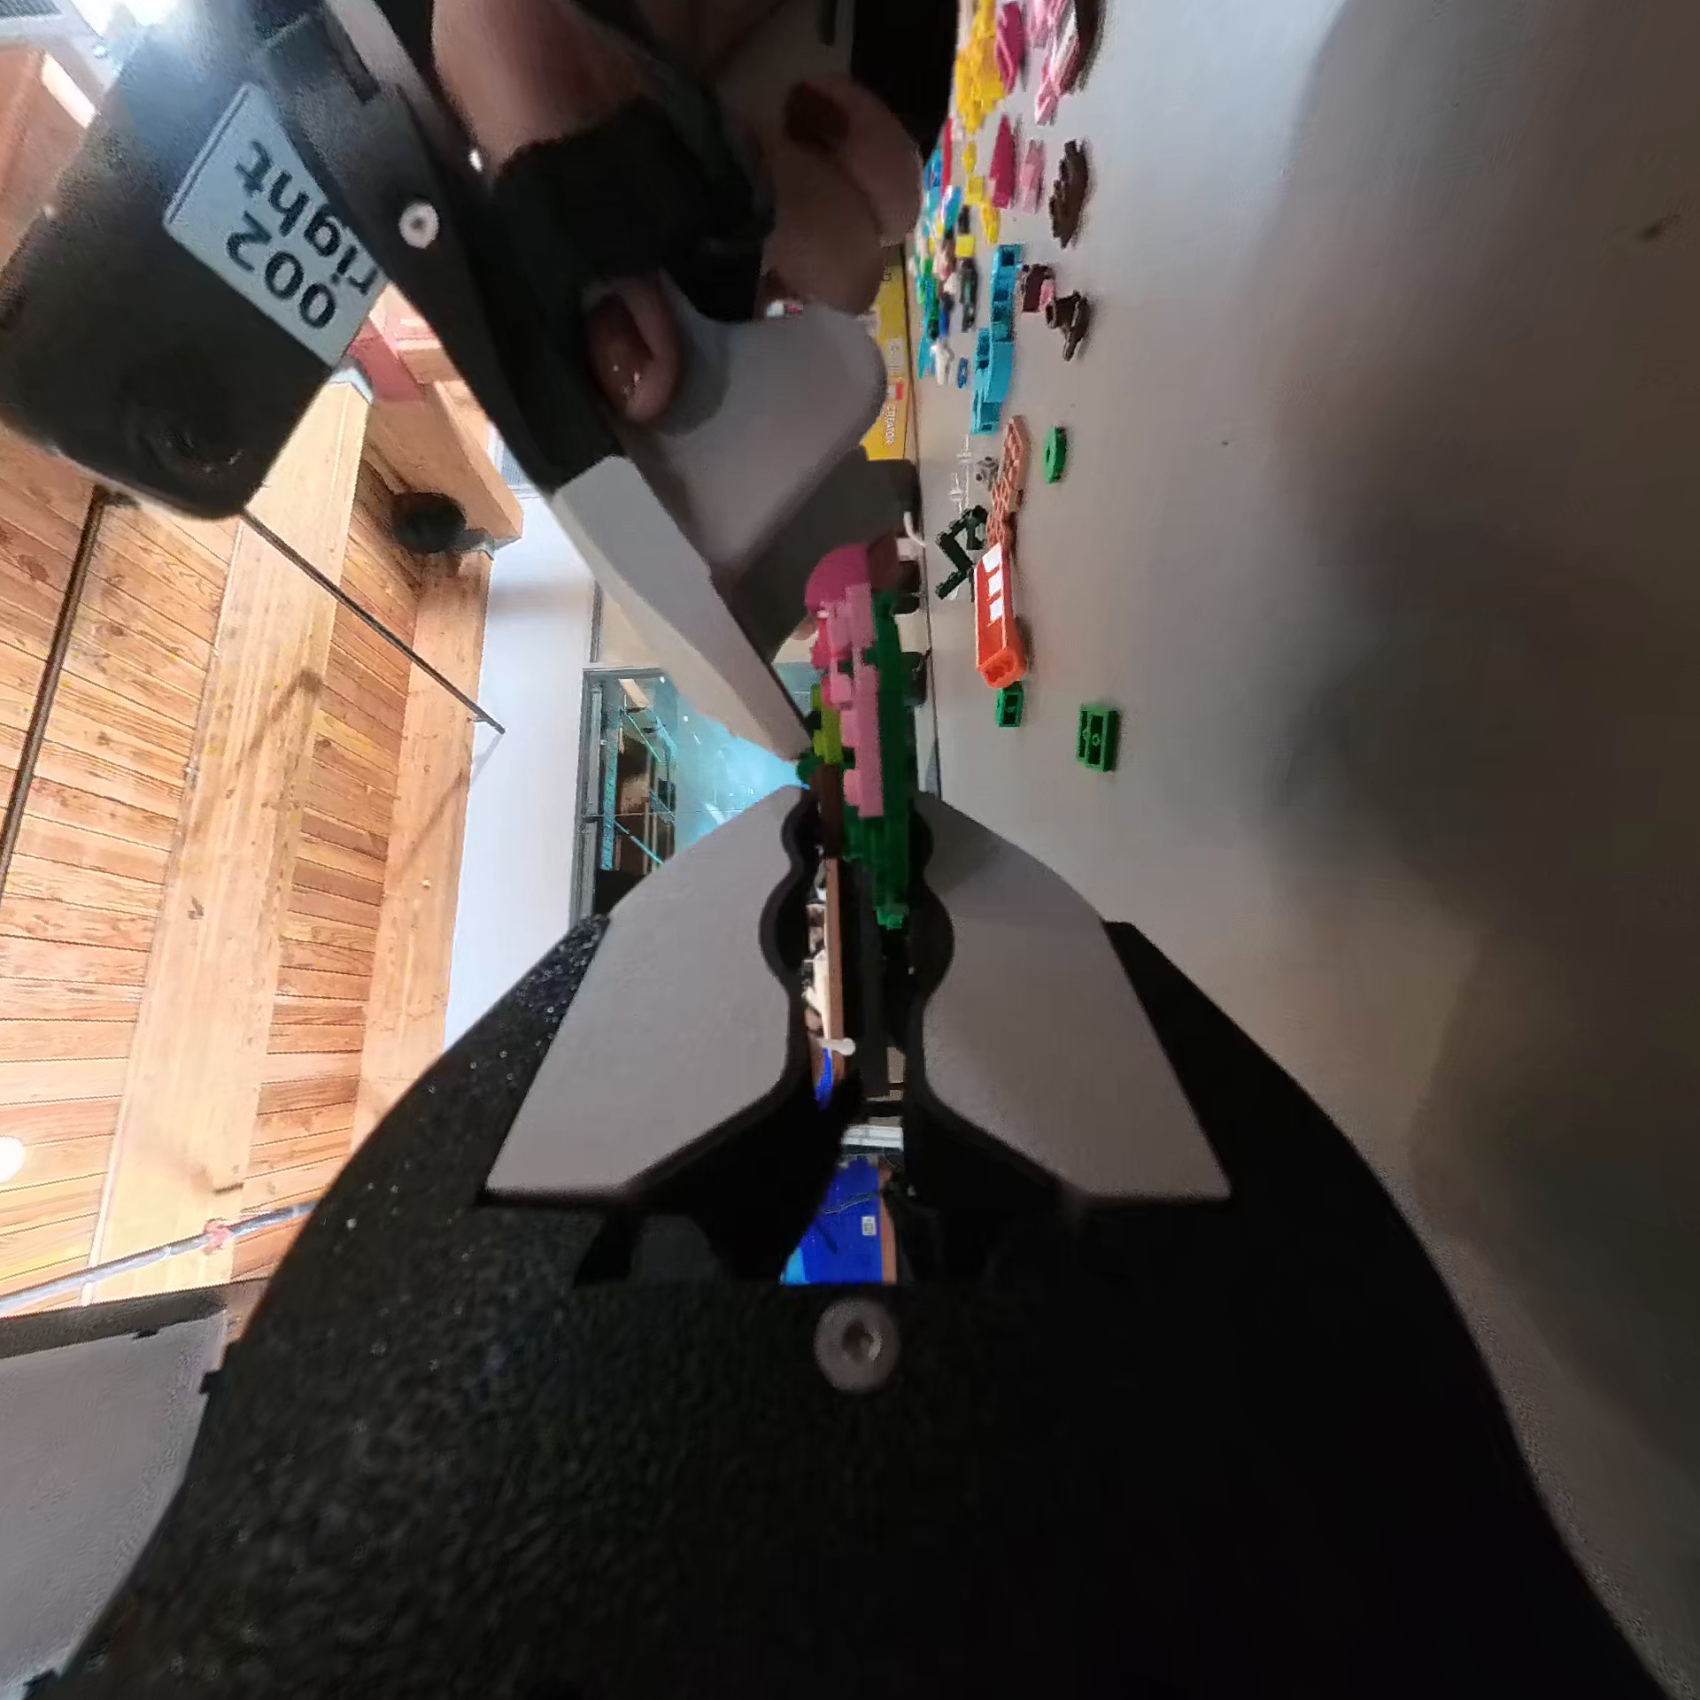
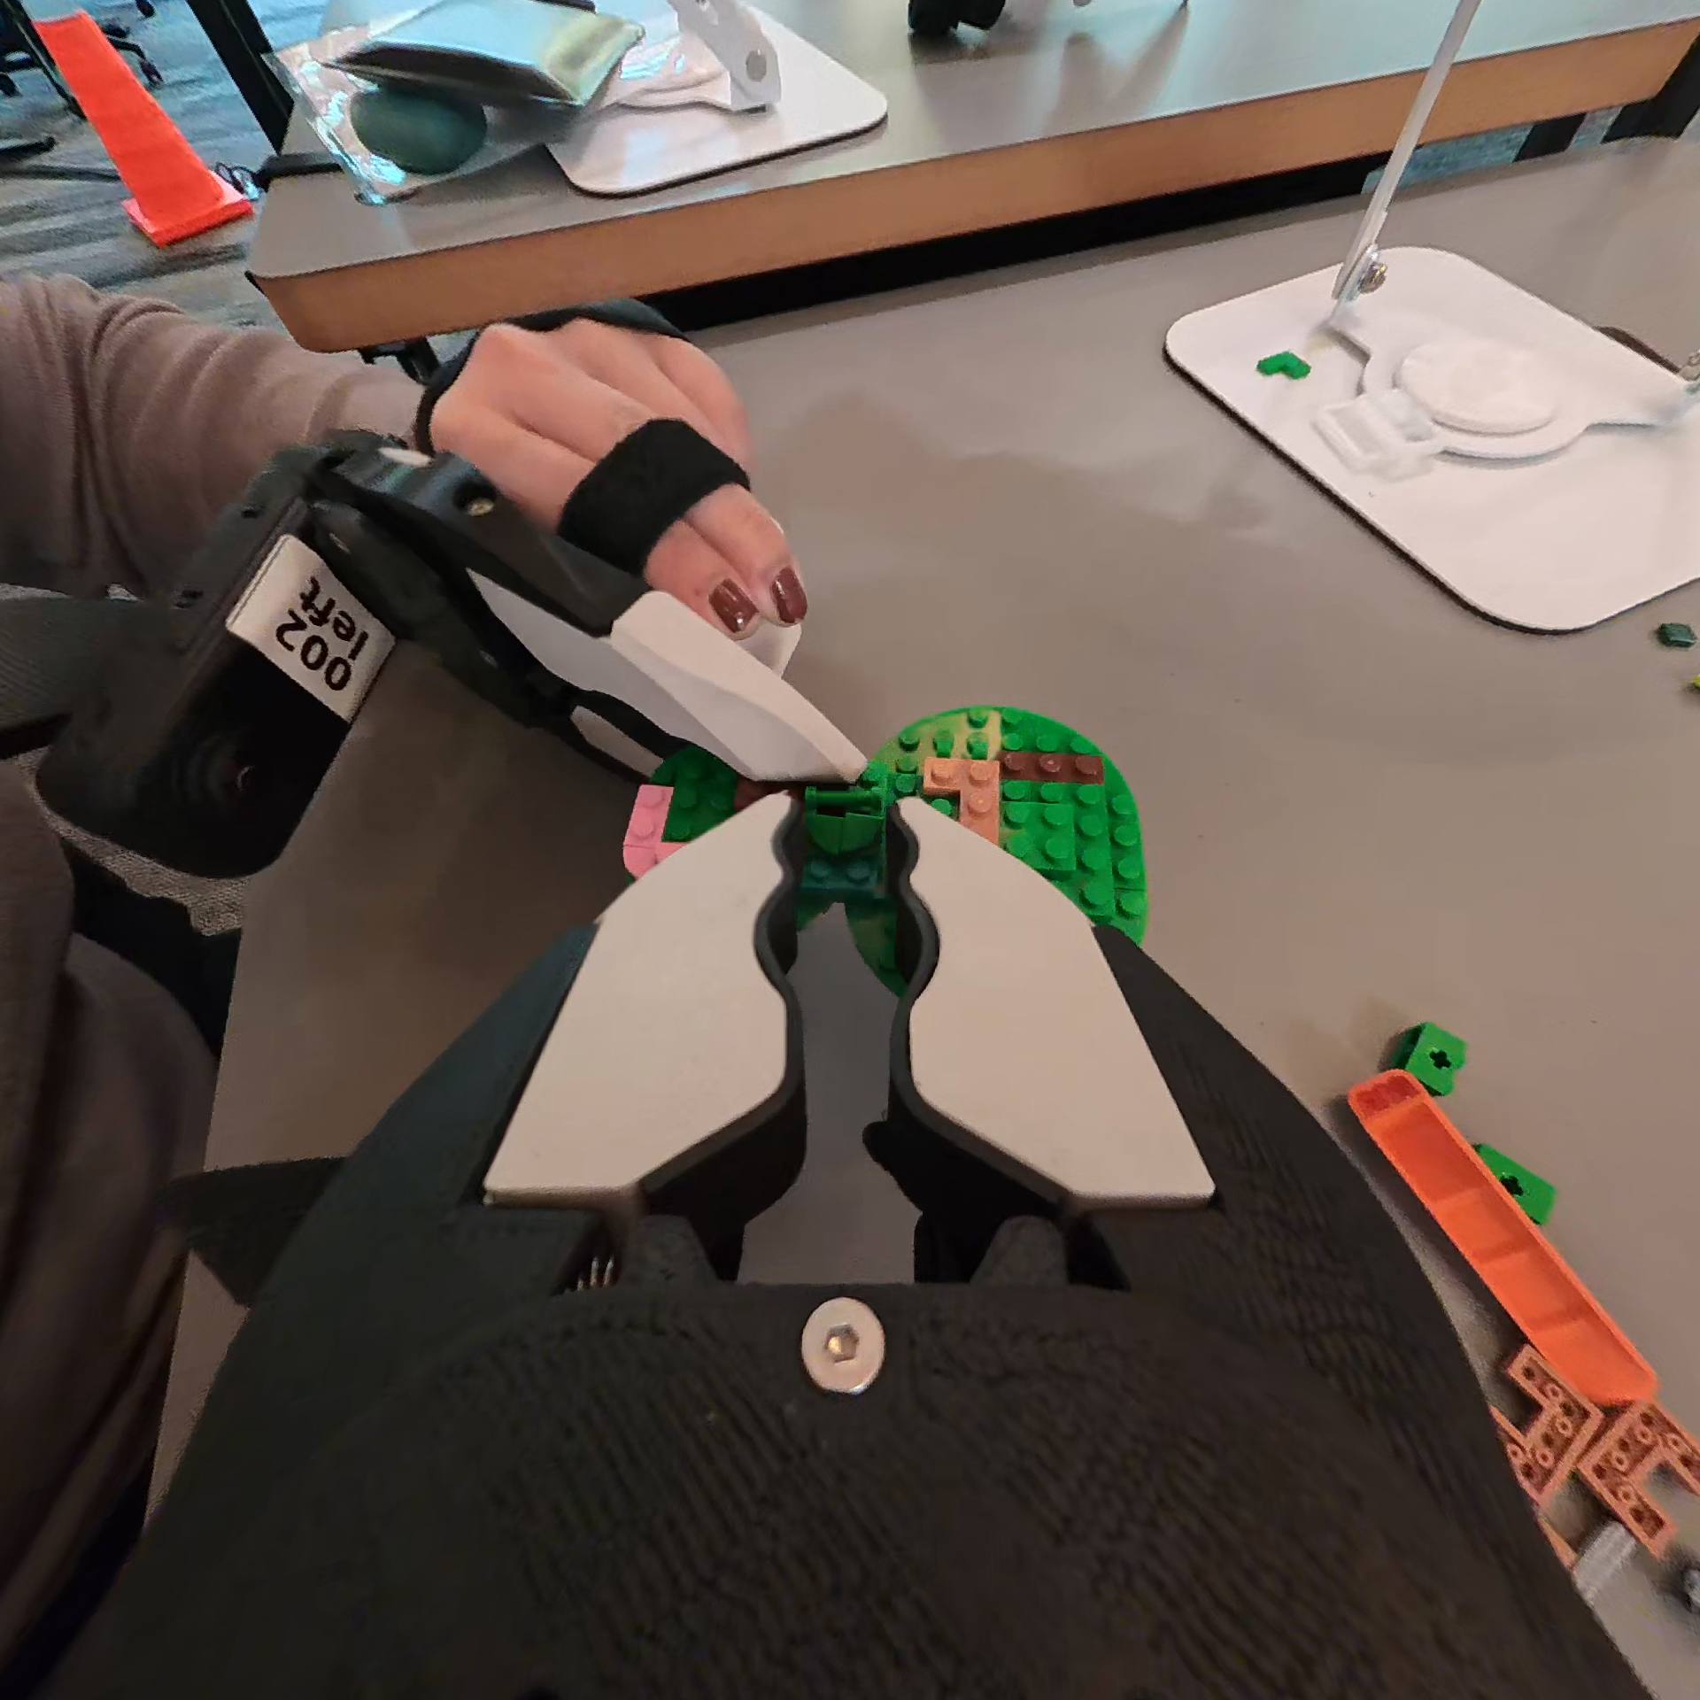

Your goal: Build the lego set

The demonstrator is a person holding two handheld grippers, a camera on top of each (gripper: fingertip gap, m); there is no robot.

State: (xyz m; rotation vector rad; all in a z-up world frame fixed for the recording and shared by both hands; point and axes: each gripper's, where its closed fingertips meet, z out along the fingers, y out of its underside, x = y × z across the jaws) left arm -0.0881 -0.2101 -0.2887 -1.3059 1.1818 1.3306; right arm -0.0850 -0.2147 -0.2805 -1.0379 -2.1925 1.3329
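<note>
A: Where does the build sit?

B: The round green studded Lego baseplate point(image 2: 1085, 828), carrying tan, brown and pink plates, lies on the grey table point(image 2: 1058, 552). In the left wrist view, which is rolled sideways, it shows edge-on as a green and pink stack point(image 1: 869, 736).

A: And the left gripper point(image 1: 865, 809)?

B: Its grey fingers are narrowed onto the edge of that baseplate, one on each face, pinching it. From the right wrist view one grey fingertip point(image 2: 809, 740) lies over the near-left part of the plate, with a person's hand point(image 2: 589, 432) behind it.

A: The right gripper point(image 2: 842, 814)?

B: Its tips are drawn close around a small green Lego piece point(image 2: 839, 814) standing on the baseplate, gripping it from both sides. A teal brick point(image 2: 842, 874) sits just below.

A: Anything else?

B: An orange plastic brick separator point(image 2: 1499, 1233) lies to the right, beside small green bricks point(image 2: 1426, 1053) and tan plates point(image 2: 1564, 1435). A white flat stand base point(image 2: 1472, 442) rests farther back.
</note>
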